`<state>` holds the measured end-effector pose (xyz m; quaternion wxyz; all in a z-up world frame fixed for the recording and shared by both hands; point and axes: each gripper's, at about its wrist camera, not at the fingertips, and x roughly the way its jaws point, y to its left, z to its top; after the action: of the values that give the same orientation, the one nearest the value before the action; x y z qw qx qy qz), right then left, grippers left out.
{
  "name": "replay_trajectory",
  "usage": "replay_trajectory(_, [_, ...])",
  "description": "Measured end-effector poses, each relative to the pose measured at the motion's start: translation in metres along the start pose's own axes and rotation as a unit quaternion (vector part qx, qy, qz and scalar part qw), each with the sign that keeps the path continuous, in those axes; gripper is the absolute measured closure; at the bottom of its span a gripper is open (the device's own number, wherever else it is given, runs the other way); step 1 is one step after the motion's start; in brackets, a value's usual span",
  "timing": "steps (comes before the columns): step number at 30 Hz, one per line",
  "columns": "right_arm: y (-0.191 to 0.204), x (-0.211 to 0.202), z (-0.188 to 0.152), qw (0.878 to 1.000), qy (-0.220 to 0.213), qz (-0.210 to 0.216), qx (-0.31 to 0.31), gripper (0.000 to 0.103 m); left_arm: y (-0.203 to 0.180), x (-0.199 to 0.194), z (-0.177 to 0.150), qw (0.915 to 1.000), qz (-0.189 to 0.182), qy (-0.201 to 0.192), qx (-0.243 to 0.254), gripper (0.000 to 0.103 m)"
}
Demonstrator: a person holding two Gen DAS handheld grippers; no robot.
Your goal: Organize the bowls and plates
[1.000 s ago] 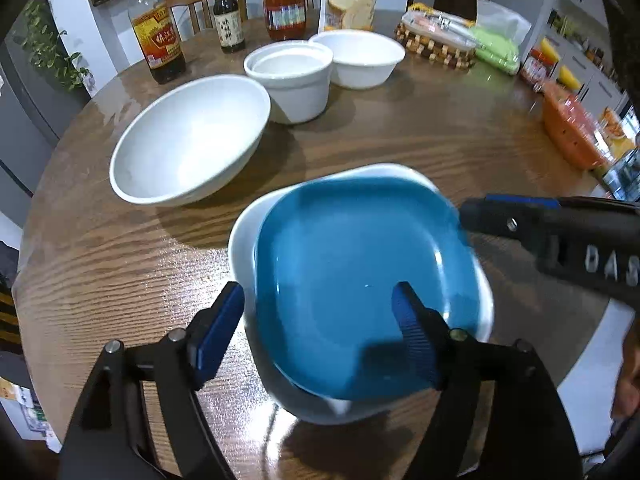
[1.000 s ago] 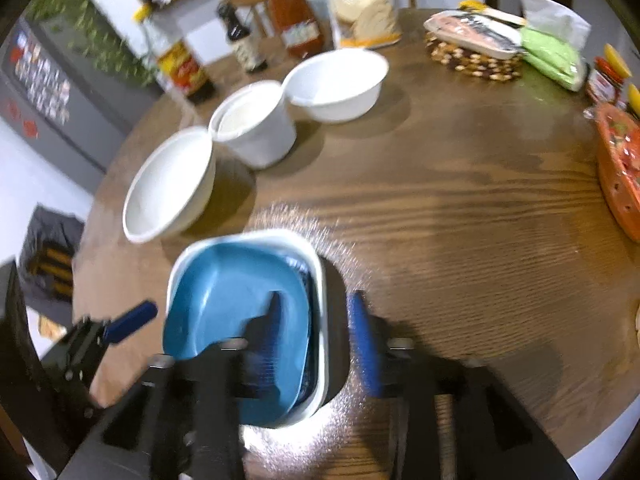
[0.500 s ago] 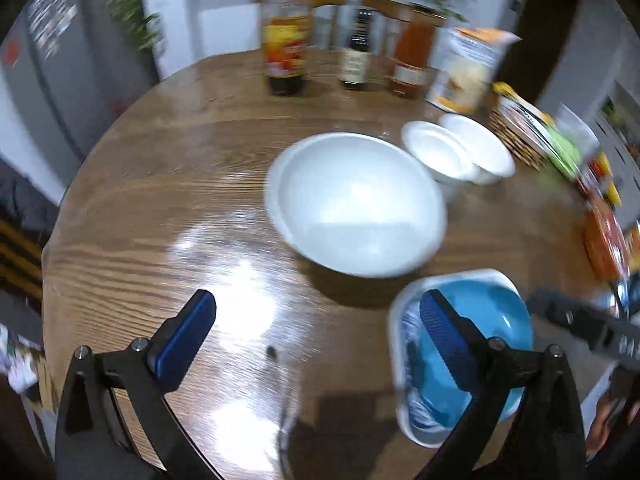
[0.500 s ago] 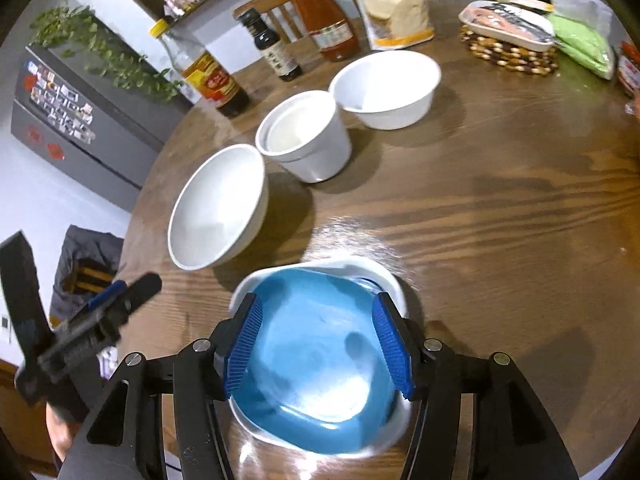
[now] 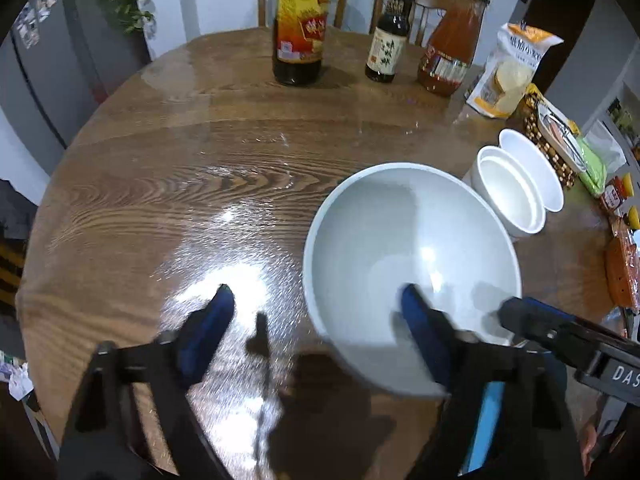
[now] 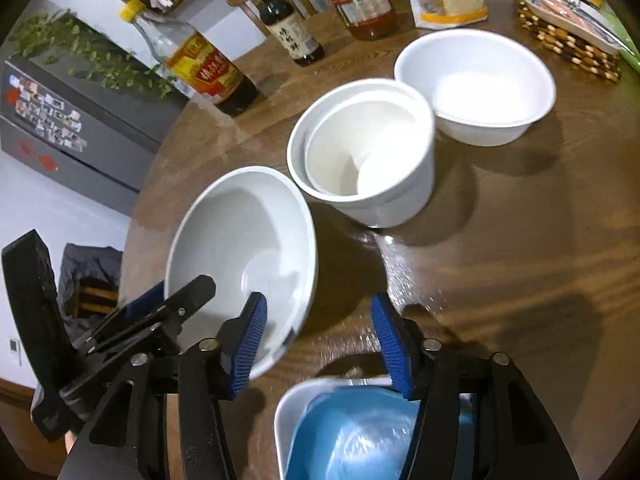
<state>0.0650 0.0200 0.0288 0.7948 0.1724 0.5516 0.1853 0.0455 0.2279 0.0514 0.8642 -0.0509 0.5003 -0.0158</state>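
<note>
Big white bowl (image 5: 412, 256) straddled by left gripper (image 5: 316, 316) open jaws

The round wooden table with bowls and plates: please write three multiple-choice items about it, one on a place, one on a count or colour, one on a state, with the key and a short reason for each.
1. Where does the blue plate lie?
A. Inside a white square dish
B. Under the large white bowl
C. Beside the bottles

2. How many bottles stand at the far edge of the table?
A. One
B. Three
C. Five

3. How is the left gripper set?
A. Shut on the blue plate
B. Shut on a bottle
C. Open, astride the rim of the large white bowl

Key: 1 A, its white rim surrounds the blue plate. 2 B, three bottles stand in a row. 3 C, one finger is outside the bowl, one over its inside.
</note>
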Motion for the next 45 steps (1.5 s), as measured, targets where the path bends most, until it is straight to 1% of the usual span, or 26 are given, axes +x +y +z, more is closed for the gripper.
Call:
replay_trajectory(1, [0.003,0.003,0.000,1.000,0.003,-0.001,-0.006,0.080,0.001,0.006,0.001,0.9999,-0.006,0.009,-0.002,0.049])
replay_trajectory(2, [0.008,0.005,-0.001,1.000,0.004,-0.007,-0.017,0.084,0.003,0.010,0.002,0.9998,-0.011,0.015,-0.004,0.064])
replay_trajectory(4, [0.016,0.004,-0.001,0.999,0.001,-0.019,-0.033,0.087,0.005,0.015,0.001,0.9996,-0.017,0.022,-0.004,0.077])
replay_trajectory(5, [0.020,0.004,-0.002,0.999,0.001,-0.023,-0.041,0.087,0.007,0.016,0.000,0.9994,-0.026,0.024,-0.002,0.079])
replay_trajectory(7, [0.027,0.002,-0.006,0.999,0.006,-0.022,-0.049,0.087,0.008,0.015,-0.002,0.9993,-0.029,0.025,0.004,0.085])
replay_trajectory(9, [0.037,-0.001,-0.012,0.998,0.016,-0.009,-0.061,0.087,0.012,0.009,-0.006,0.9994,-0.027,0.021,0.006,0.086])
replay_trajectory(12, [0.052,0.001,-0.026,0.996,0.039,0.003,-0.083,0.087,0.026,-0.013,-0.016,0.9996,-0.026,0.009,0.001,0.086])
replay_trajectory(15, [0.061,0.009,-0.039,0.993,0.065,0.013,-0.096,0.086,0.036,-0.029,-0.034,0.9999,-0.007,0.004,0.006,0.086])
replay_trajectory(17, [0.063,0.019,-0.046,0.991,0.086,0.023,-0.099,0.086,0.046,-0.031,-0.047,0.9999,0.006,0.011,0.000,0.082])
replay_trajectory(18, [0.064,0.022,-0.046,0.991,0.092,0.019,-0.098,0.085,0.050,-0.029,-0.050,0.9998,0.009,0.016,-0.007,0.081])
replay_trajectory(19, [0.063,0.022,-0.046,0.991,0.092,0.017,-0.098,0.083,0.056,-0.026,-0.054,0.9996,0.013,0.021,-0.015,0.071])
replay_trajectory(20, [0.062,0.018,-0.046,0.991,0.085,0.022,-0.100,0.081,0.064,-0.024,-0.058,0.9988,0.022,0.030,-0.031,0.047])
replay_trajectory(21, [0.061,0.011,-0.046,0.991,0.076,0.028,-0.102,0.077,0.069,-0.023,-0.060,0.9980,0.029,0.033,-0.045,0.033])
replay_trajectory(22, [0.058,0.004,-0.045,0.992,0.066,0.031,-0.105,0.074,0.075,-0.026,-0.061,0.9973,0.033,0.030,-0.058,0.022])
replay_trajectory(24, [0.048,-0.014,-0.041,0.993,0.045,0.038,-0.101,0.070,0.085,-0.037,-0.064,0.9964,0.035,0.014,-0.076,0.022])
replay_trajectory(26, [0.024,-0.036,-0.034,0.996,0.020,0.040,-0.080,0.066,0.090,-0.049,-0.063,0.9956,0.041,0.000,-0.084,0.022])
replay_trajectory(27, [0.017,-0.043,-0.031,0.997,0.013,0.036,-0.070,0.062,0.089,-0.056,-0.061,0.9955,0.040,-0.009,-0.085,0.022])
replay_trajectory(28, [0.001,-0.053,-0.027,0.998,0.000,0.029,-0.053,0.059,0.087,-0.062,-0.058,0.9956,0.037,-0.015,-0.085,0.022])
replay_trajectory(30, [-0.025,-0.069,-0.020,0.999,-0.019,0.019,-0.022,0.058,0.074,-0.073,-0.051,0.9964,0.023,-0.028,-0.076,0.022])
replay_trajectory(32, [-0.059,-0.087,-0.013,0.999,-0.039,0.007,0.017,0.057,0.049,-0.079,-0.041,0.9978,0.006,-0.038,-0.055,0.022])
replay_trajectory(35, [-0.085,-0.104,-0.011,0.997,-0.063,-0.003,0.052,0.056,0.009,-0.080,-0.024,0.9989,-0.016,-0.042,-0.017,0.021])
replay_trajectory(37, [-0.106,-0.119,-0.005,0.994,-0.081,-0.010,0.071,0.052,-0.026,-0.077,-0.008,0.9983,-0.041,-0.041,0.010,0.021])
replay_trajectory(38, [-0.113,-0.124,-0.001,0.993,-0.088,-0.013,0.077,0.051,-0.039,-0.075,-0.001,0.9977,-0.049,-0.043,0.020,0.021])
replay_trajectory(42, [-0.130,-0.130,0.025,0.990,-0.107,-0.021,0.089,0.051,-0.102,-0.063,0.042,0.9936,-0.059,-0.055,0.079,0.020])
replay_trajectory(44, [-0.137,-0.127,0.044,0.989,-0.111,-0.019,0.094,0.050,-0.126,-0.049,0.064,0.9914,-0.072,-0.047,0.099,0.020])
replay_trajectory(45, [-0.143,-0.128,0.048,0.989,-0.112,-0.017,0.098,0.050,-0.140,-0.036,0.077,0.9906,-0.069,-0.042,0.110,0.020])
